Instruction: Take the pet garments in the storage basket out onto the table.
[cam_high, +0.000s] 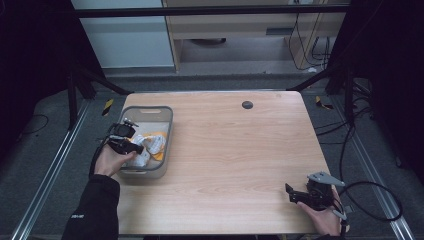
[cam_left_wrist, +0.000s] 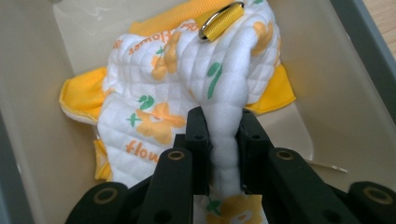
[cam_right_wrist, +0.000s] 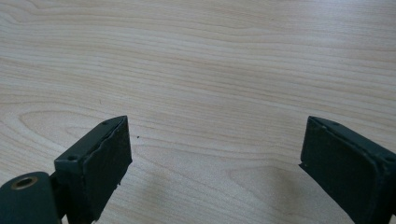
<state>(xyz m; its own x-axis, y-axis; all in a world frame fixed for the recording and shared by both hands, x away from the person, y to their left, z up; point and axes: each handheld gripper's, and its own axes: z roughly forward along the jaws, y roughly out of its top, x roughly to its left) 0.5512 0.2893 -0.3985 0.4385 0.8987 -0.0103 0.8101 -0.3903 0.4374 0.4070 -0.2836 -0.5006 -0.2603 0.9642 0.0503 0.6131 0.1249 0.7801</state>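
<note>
At the left side of the bench (cam_high: 225, 150), a grey bin (cam_high: 167, 131) is sitting near the edge, and a quilted white cloth (cam_left_wrist: 187, 88) printed with orange flowers and green leaves is lying crumpled inside it, over a yellow-orange lining that is showing around its edges. A yellow strap threaded through a metal ring (cam_left_wrist: 219, 21) is lying at the cloth's far end in the left gripper view. The left tongs (cam_left_wrist: 223, 140) are reaching down into the bin, held by the person's left hand (cam_high: 111, 161), whose dark sleeve is coming in from the bottom of the high view. Their jaws are drawn nearly together and are pinching a bunched ridge of the cloth between them; the fold is rising out from between the pads and running away towards the ring. The rest of the cloth is spreading out on the bin's pale floor to the left of the jaws.

Across the bare middle of the wooden bench, well apart from the bin, the right tongs (cam_high: 295, 194) are resting low near the front right corner, held by the right hand (cam_high: 325, 217), with a cable looping off to the right. In the right gripper view the right tongs are standing wide open over bare wood grain, gripping nothing.
</note>
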